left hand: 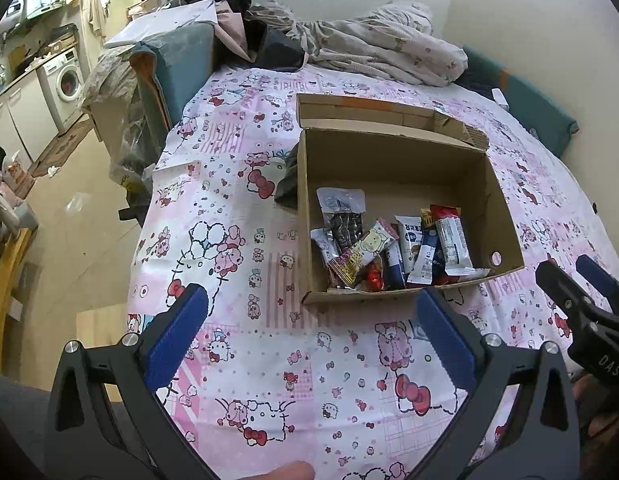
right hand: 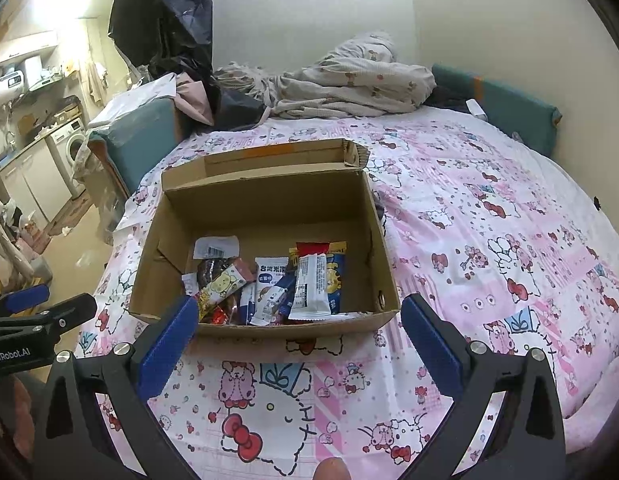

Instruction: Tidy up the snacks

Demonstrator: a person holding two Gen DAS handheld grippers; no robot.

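Left gripper (left hand: 311, 334): jaws spread wide, nothing between them, hovering over the sheet (left hand: 269, 360) just short of the box (left hand: 393, 160). Its blue pads (left hand: 175, 336) sit either side of the box's near-left corner in the left wrist view.

Right gripper (right hand: 299, 340): also released, jaws wide apart and empty, held low in front of the box's near wall (right hand: 269, 330). In the right wrist view its pads (right hand: 167, 346) bracket that wall. The left gripper shows at this view's left edge; the right gripper's tips (left hand: 569, 280) show at the right edge of the left view, apart from the box.

Box: open cardboard, flap (right hand: 277, 156) folded back on the far side, resting on the pink cartoon-print sheet on a bed.

Snacks (left hand: 389, 248): all inside the box, piled against the near wall; far half of the floor bare. Visible ones:
- white wrapper (right hand: 311, 286) on top, right of centre
- blue-and-white pack (right hand: 269, 284) next to it
- yellow bear-print pack (right hand: 221, 284) to the left, tilted
- dark clear-bag pack (left hand: 343, 216) at back left
- red foil piece (left hand: 375, 278) low in the pile

Something dark (left hand: 285, 184) lies on the sheet touching the box's left wall; can't tell what.

Beyond: crumpled blanket (right hand: 349, 76) at the bed's far end, teal cushion (right hand: 497, 104) by the wall, washer (left hand: 67, 80) far left.
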